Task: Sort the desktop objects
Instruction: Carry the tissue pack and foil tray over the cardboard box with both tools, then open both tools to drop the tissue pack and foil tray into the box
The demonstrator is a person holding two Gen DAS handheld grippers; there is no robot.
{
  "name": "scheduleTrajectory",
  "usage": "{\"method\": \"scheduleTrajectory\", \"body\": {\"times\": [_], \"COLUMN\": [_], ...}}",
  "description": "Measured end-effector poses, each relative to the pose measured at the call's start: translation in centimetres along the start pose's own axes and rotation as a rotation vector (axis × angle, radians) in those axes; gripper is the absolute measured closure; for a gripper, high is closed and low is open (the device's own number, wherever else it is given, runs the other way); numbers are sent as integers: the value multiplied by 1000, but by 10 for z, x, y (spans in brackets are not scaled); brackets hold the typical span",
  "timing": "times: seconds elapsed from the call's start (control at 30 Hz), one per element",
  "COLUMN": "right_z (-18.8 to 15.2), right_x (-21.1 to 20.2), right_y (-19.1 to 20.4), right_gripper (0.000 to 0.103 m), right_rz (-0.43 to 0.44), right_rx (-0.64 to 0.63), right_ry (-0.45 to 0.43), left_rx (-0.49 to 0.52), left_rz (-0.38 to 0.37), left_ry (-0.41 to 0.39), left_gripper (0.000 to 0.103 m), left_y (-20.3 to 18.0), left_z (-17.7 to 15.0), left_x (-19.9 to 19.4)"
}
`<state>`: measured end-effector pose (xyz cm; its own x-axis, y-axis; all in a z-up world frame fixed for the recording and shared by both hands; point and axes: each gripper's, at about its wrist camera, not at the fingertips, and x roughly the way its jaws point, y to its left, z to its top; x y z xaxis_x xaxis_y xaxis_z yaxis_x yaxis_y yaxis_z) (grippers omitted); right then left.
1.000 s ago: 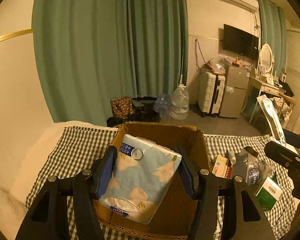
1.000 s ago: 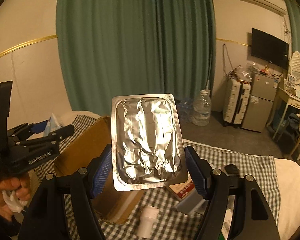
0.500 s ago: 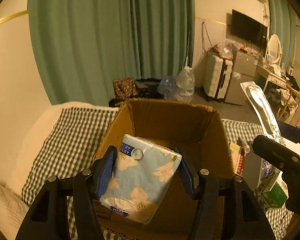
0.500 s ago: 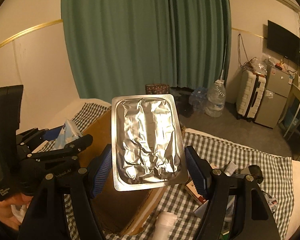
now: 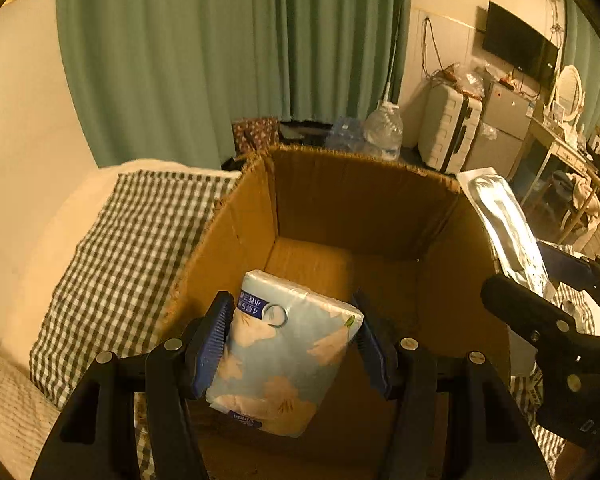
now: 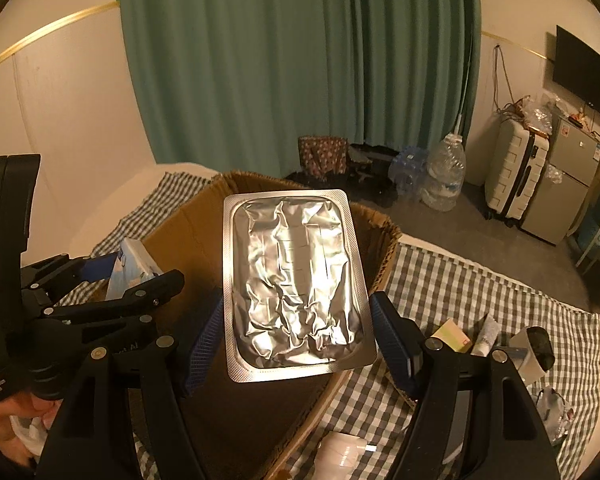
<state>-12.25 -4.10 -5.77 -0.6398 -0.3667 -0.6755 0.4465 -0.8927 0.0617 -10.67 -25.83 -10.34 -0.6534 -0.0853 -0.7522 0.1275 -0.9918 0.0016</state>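
Observation:
My left gripper (image 5: 294,340) is shut on a blue tissue pack with a leaf pattern (image 5: 284,364) and holds it over the open cardboard box (image 5: 340,200). My right gripper (image 6: 298,344) is shut on a silver foil blister sheet (image 6: 296,296), upright, over the box's right side (image 6: 384,248). The foil sheet also shows at the right in the left wrist view (image 5: 508,232). The left gripper with the tissue pack (image 6: 134,264) shows at the left in the right wrist view. The inside of the box looks bare.
The box stands on a green checked cloth (image 5: 120,248). To its right on the cloth (image 6: 480,288) lie small items: a yellow-red carton (image 6: 454,334), a tube (image 6: 486,334), a white cylinder (image 6: 342,454), a black-and-white device (image 6: 538,350). Curtain and wall stand behind.
Both grippers have moved forward and down over the box, still holding their items. The box now fills the left wrist view and its floor shows.

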Motion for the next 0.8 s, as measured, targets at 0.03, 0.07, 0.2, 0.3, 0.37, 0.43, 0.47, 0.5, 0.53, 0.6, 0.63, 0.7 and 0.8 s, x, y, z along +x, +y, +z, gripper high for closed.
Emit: {"method": "scheduleTrajectory", "body": {"times": [0.03, 0.07, 0.2, 0.3, 0.37, 0.43, 0.47, 0.5, 0.53, 0.6, 0.63, 0.7, 0.8], "right_z": [0, 0, 1, 3, 4, 4, 4, 4, 3, 3, 3, 3, 2], "right_x": [3, 6, 19, 29, 35, 40, 42, 45, 47, 51, 53, 53, 52], "right_y": [-1, -3, -5, -3, -1, -1, 0, 1, 1, -1, -2, -6, -6], "right_gripper": [32, 32, 32, 32, 32, 32, 32, 31, 31, 31, 31, 31, 31], "right_rz": [0, 2, 7, 8, 6, 7, 11, 18, 21, 16, 14, 12, 3], "right_rx": [5, 13, 12, -7, -18, -24, -27, -29, -28, -25, -23, -18, -13], "right_ry": [4, 11, 43, 67, 82, 97, 106, 117, 125, 135, 139, 134, 117], "left_rx": [1, 0, -16, -36, -42, -33, -25, -20, -20, -22, -19, -6, -3], "left_rz": [-1, 4, 21, 20, 24, 42, 54, 67, 67, 56, 58, 72, 88], "left_ry": [11, 28, 71, 101, 120, 127, 126, 126, 131, 142, 142, 134, 111], "left_gripper": [43, 43, 43, 43, 43, 43, 42, 42, 42, 42, 41, 39, 26], "left_y": [-1, -1, 2, 7, 9, 8, 7, 7, 7, 6, 5, 3, 3], "left_z": [0, -1, -3, -5, -6, -7, -7, -7, -8, -9, -9, -8, -6], "left_x": [3, 7, 19, 25, 30, 33, 32, 33, 33, 35, 35, 34, 29]}}
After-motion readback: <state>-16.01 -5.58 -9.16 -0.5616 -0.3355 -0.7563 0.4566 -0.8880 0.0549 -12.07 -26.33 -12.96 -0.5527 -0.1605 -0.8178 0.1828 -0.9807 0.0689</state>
